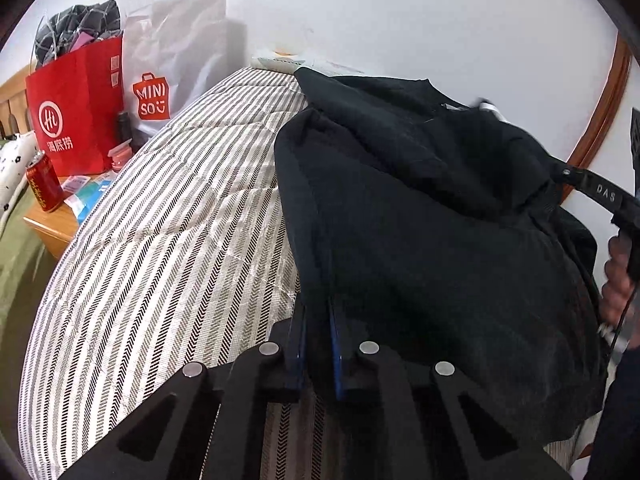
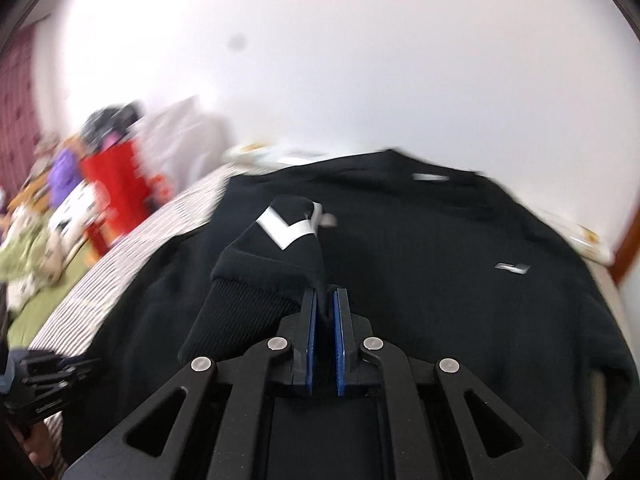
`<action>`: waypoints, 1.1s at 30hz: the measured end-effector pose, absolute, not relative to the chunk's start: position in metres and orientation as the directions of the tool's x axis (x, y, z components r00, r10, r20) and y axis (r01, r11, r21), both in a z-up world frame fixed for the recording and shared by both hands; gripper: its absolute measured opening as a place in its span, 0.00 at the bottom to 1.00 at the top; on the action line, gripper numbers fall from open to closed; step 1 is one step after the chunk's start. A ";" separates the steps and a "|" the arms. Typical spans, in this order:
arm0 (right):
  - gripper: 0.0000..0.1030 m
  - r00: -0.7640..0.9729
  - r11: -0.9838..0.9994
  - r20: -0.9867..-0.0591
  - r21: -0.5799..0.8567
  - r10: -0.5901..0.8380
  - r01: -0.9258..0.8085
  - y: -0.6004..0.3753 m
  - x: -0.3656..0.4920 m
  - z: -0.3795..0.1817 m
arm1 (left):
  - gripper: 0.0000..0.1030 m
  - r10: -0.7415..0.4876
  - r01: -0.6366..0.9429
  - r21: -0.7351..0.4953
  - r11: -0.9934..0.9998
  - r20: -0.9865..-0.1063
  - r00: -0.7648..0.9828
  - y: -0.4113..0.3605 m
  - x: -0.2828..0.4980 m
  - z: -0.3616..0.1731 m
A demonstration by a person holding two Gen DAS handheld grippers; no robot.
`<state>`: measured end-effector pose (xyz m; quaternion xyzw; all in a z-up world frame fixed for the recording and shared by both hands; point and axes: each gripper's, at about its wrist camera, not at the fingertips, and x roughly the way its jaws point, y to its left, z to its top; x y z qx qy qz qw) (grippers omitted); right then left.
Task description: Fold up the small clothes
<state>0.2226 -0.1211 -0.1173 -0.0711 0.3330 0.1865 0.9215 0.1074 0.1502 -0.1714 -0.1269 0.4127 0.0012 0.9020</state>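
Observation:
A black sweatshirt (image 1: pixel 420 208) lies on a striped bed (image 1: pixel 168 240), partly lifted. My left gripper (image 1: pixel 318 320) is shut on its left edge and holds the fabric up. In the right wrist view the sweatshirt (image 2: pixel 460 248) is spread out, with a small silver logo (image 2: pixel 513 268) on the chest. My right gripper (image 2: pixel 325 304) is shut on the sleeve end, whose ribbed cuff (image 2: pixel 240 316) and white mark (image 2: pixel 288 226) hang left of the fingers. The right gripper also shows at the right edge of the left wrist view (image 1: pixel 560 184), pinching fabric.
A red paper bag (image 1: pixel 76 112) and a white Miniso bag (image 1: pixel 168 68) stand on a wooden bedside table (image 1: pixel 52 228) left of the bed, with a red can (image 1: pixel 44 186) and small packets. A white wall is behind. A wooden frame (image 1: pixel 600 112) curves at the right.

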 end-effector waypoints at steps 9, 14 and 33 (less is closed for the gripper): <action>0.09 0.685 0.995 -0.722 0.066 0.098 -0.074 -0.255 0.246 -0.145 | 0.09 -0.071 -0.129 -0.199 0.972 -0.763 0.643 0.145 0.108 -0.169; 0.62 0.675 0.999 -0.737 0.044 0.028 0.006 -0.303 0.205 -0.155 | 0.10 -0.075 -0.128 -0.196 0.972 -0.778 0.624 0.142 0.102 -0.165; 0.63 0.582 0.996 -0.813 0.045 -0.006 0.072 -0.366 0.038 -0.209 | 0.18 -0.170 -0.033 -0.237 0.971 -0.780 0.602 0.133 0.044 -0.166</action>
